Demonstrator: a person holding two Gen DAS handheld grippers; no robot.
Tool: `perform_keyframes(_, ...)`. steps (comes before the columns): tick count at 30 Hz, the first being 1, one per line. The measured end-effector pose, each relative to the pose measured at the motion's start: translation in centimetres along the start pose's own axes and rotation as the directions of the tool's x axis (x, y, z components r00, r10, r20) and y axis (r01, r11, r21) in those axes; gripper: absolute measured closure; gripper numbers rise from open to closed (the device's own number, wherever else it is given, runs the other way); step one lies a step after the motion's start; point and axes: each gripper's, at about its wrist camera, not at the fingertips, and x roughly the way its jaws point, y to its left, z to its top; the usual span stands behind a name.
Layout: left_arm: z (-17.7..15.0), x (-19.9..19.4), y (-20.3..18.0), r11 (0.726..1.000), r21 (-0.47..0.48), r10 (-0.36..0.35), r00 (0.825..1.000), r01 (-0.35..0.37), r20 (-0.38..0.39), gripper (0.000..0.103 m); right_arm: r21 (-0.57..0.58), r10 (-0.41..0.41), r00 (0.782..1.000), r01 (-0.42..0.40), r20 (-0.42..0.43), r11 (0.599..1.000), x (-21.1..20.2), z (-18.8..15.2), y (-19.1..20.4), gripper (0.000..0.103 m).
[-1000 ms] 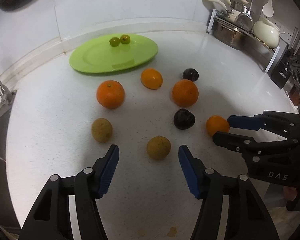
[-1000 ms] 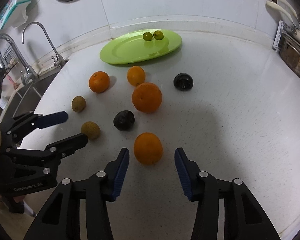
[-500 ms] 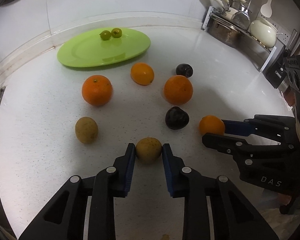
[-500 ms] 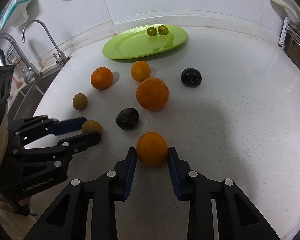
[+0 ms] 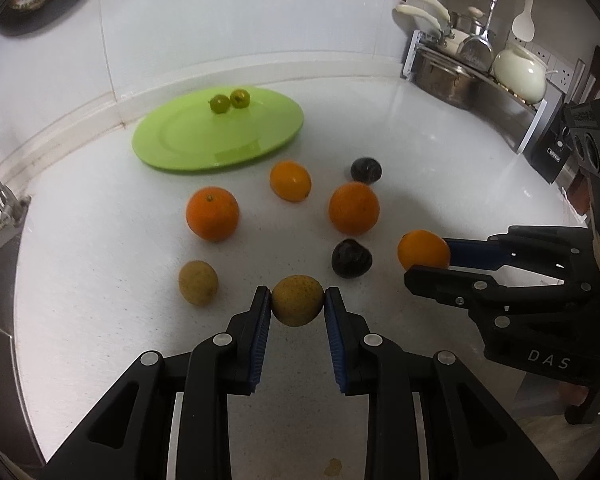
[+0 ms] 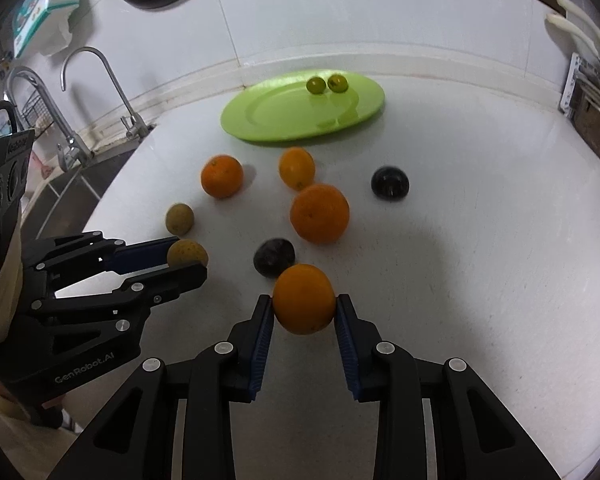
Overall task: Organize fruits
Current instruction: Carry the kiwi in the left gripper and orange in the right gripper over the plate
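My left gripper (image 5: 297, 306) is shut on a yellow-brown round fruit (image 5: 297, 300) and holds it just above the white counter. My right gripper (image 6: 304, 310) is shut on a small orange (image 6: 304, 298), also lifted slightly. Each gripper shows in the other's view, the right gripper (image 5: 428, 258) at right and the left gripper (image 6: 188, 258) at left. A green plate (image 5: 204, 140) at the back holds two small green fruits (image 5: 229, 101). Loose on the counter lie three oranges (image 5: 212, 213), two dark plums (image 5: 351, 258) and another yellow-brown fruit (image 5: 198, 282).
A sink with taps (image 6: 76, 104) lies left of the counter. A dish rack with pots and a white kettle (image 5: 518, 72) stands at the back right. The white wall runs behind the plate.
Both grippers moved forward and closed, the left on the yellow-brown fruit and the right on the small orange. Both fruits now sit a little higher above the counter.
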Motion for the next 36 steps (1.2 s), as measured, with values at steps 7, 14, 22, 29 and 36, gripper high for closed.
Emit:
perform_keyframes(7,1.0,-2.2,0.5,1.0,-0.024,0.015,0.998,-0.014,0.062,0.075,-0.019,0.036,0.998,-0.035,0.044,0.999,-1.3,1.2,0.8,0.071)
perform_keyframes(14,2.2,-3.4,1.3,0.999,-0.043,0.032,0.994,-0.028,0.104,0.075,-0.048,0.063,0.992,-0.059,0.105,0.997,-2.4,3.2,1.4,0.071)
perform_keyframes(22,4.1,-4.3,1.8,0.997,-0.035,0.071,0.986,-0.066,0.154,0.075,-0.062,0.068,0.985,-0.059,0.156,0.996,-2.7,5.1,1.7,0.071)
perform_keyframes(29,6.1,-4.5,2.5,0.995,-0.029,0.103,0.976,-0.099,0.195,0.075,-0.078,0.076,0.979,-0.062,0.191,0.995,-2.7,7.5,1.3,0.071)
perform_keyframes(36,8.7,-3.8,3.9,0.993,-0.026,0.121,0.969,-0.118,0.217,0.075,-0.103,0.088,0.975,-0.068,0.206,0.992,-2.0,10.7,1.3,0.071)
